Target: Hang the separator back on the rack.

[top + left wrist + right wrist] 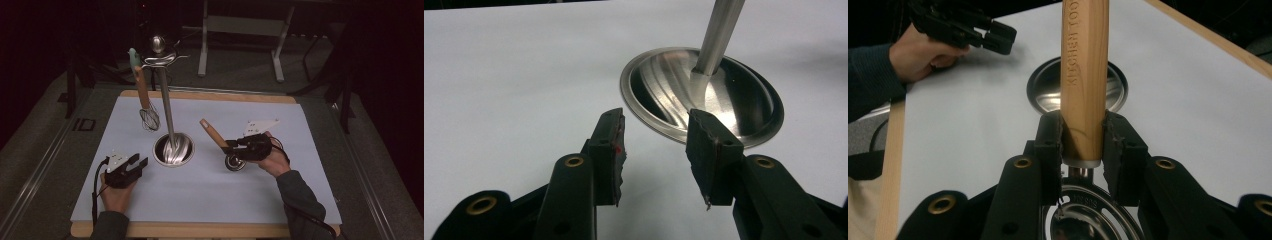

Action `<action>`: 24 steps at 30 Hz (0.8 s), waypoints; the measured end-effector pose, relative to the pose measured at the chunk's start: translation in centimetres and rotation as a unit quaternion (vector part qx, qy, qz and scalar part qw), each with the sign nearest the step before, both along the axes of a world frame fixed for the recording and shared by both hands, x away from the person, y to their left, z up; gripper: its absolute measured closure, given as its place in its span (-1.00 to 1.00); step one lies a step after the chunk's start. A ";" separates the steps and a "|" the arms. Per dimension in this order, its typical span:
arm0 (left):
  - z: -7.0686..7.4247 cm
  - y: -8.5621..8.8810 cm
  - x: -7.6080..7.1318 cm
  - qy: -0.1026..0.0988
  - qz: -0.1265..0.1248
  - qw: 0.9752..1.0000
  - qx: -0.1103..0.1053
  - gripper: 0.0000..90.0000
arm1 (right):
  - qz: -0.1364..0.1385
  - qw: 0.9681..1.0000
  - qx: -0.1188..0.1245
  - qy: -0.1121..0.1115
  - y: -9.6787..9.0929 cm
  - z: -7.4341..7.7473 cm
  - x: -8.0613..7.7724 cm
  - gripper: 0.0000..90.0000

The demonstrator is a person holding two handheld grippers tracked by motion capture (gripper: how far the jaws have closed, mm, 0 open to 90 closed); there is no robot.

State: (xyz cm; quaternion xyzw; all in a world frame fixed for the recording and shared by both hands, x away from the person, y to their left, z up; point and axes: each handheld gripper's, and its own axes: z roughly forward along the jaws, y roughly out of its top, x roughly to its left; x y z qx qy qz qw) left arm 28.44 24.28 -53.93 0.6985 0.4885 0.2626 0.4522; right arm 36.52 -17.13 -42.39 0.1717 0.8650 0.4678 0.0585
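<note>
Here the right gripper (231, 146) has its 2 jaws clamped on the wooden handle (1084, 75) of a kitchen tool, gripping it near the lower end, just above the metal collar. In the right gripper view the handle rises straight up between the pads (1054, 145), and the tool's round metal head (1083, 220) sits below the jaws, close to the camera. In the high view the handle slants up and away from this gripper toward the stand, while the metal head (235, 162) rests on the white mat (300, 190) just under the hand.

The left gripper (654, 145) has its jaws moderately apart with nothing between them, resting low over the mat. Just ahead of its tips lies the round metal base (744, 107) of the utensil stand, with the pole (719, 35) rising from it. A whisk (146, 102) hangs from the top of that stand, beyond the left gripper.
</note>
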 end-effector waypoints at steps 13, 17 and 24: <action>0.0 0.0 0.0 -0.001 0.001 1.000 -0.001 0.32 | 0.007 1.000 0.026 -0.011 0.8 2.0 0.0 0.57; 0.0 0.0 0.0 -0.001 0.002 1.000 -0.002 0.32 | 0.009 0.999 0.030 -0.019 0.9 2.6 0.0 0.57; 0.0 0.0 -0.1 -0.002 0.002 1.000 -0.004 0.32 | 0.019 0.998 0.041 -0.039 1.3 4.2 -0.5 0.57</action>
